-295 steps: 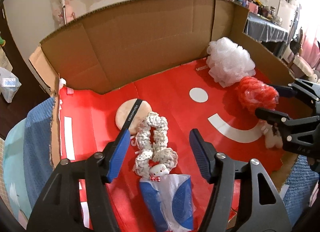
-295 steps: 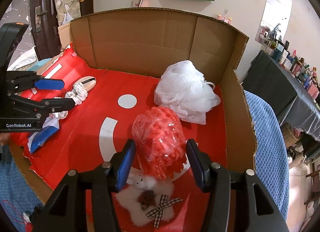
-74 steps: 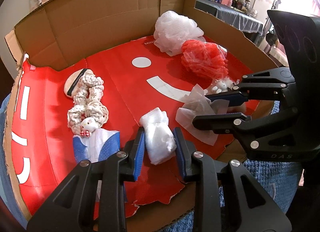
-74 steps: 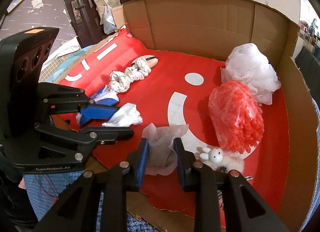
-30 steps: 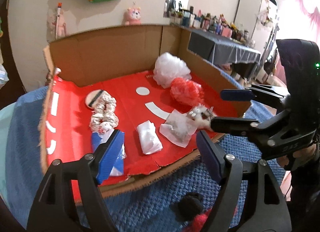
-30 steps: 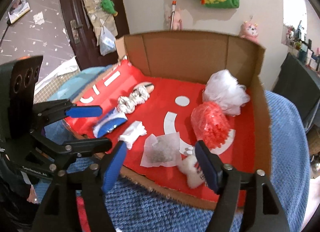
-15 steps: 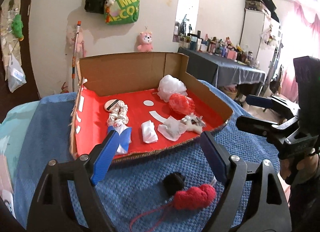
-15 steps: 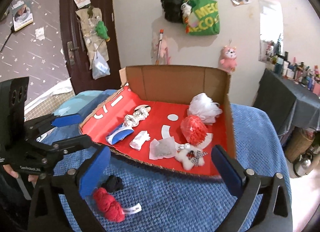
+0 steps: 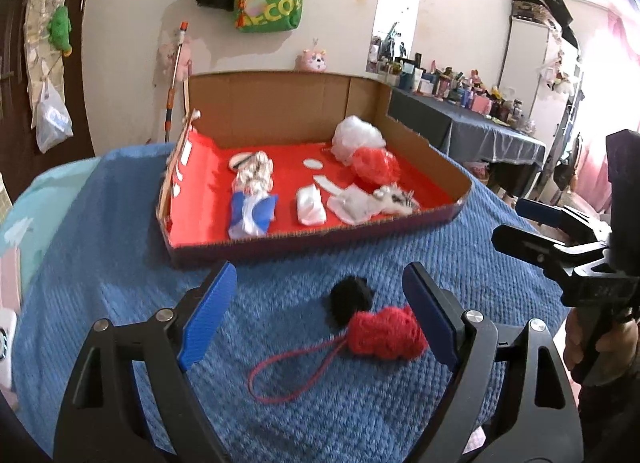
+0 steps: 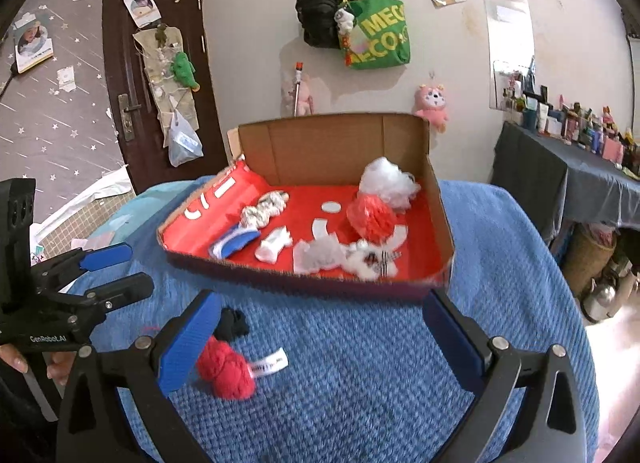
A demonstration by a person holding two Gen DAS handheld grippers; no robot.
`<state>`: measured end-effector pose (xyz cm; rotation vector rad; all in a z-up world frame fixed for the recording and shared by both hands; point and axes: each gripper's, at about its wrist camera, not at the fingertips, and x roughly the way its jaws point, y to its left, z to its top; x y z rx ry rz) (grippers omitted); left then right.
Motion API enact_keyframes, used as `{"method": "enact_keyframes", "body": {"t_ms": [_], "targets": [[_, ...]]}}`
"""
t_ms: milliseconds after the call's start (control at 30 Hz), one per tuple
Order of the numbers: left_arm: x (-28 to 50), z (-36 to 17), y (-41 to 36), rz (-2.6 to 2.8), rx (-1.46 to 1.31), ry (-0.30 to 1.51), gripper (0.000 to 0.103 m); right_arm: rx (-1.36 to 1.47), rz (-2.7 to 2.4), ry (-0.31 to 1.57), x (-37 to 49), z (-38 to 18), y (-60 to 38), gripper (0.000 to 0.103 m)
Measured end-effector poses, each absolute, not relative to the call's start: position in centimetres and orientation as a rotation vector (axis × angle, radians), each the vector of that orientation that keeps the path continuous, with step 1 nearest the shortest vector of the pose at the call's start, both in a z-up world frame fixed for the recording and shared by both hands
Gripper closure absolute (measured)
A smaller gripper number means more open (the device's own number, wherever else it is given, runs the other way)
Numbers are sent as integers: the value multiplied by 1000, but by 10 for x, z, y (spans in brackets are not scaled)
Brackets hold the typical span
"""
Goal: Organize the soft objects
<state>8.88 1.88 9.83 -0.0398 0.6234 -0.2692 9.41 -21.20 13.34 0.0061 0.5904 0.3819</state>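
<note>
Both hand-held grippers: left [image 9: 320, 315], right [image 10: 320, 339] | spread wide, empty | pulled farther back from box [image 9: 320, 237]

bright, even daylight fills the room, pouring in from the right, where a pink-tinted glare washes out the far edge in the left wrist view. soft shadows sit under the red knitted ball [image 9: 385, 333] on the blue blanket [image 9: 120, 263]. fisheye distortion bends the walls and door frame, with black vignetting in every corner. slight motion blur softens the cardboard box [image 10: 434, 199] and its contents, most of all along its near rim in the right wrist view.
</note>
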Motion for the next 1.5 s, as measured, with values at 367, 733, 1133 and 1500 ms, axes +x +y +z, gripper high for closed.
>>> {"method": "enact_keyframes", "body": {"t_ms": [367, 733, 1133, 1500], "targets": [[91, 64, 22, -233, -58, 707, 18, 2, 355, 651, 85, 96, -210, 0], [100, 43, 26, -211, -67, 760, 18, 20, 345, 693, 91, 79, -211, 0], [106, 44, 34, -186, -55, 764, 18, 32, 426, 727, 100, 73, -204, 0], [109, 52, 58, -146, -82, 754, 18, -82, 642, 803, 107, 59, -145, 0]]}}
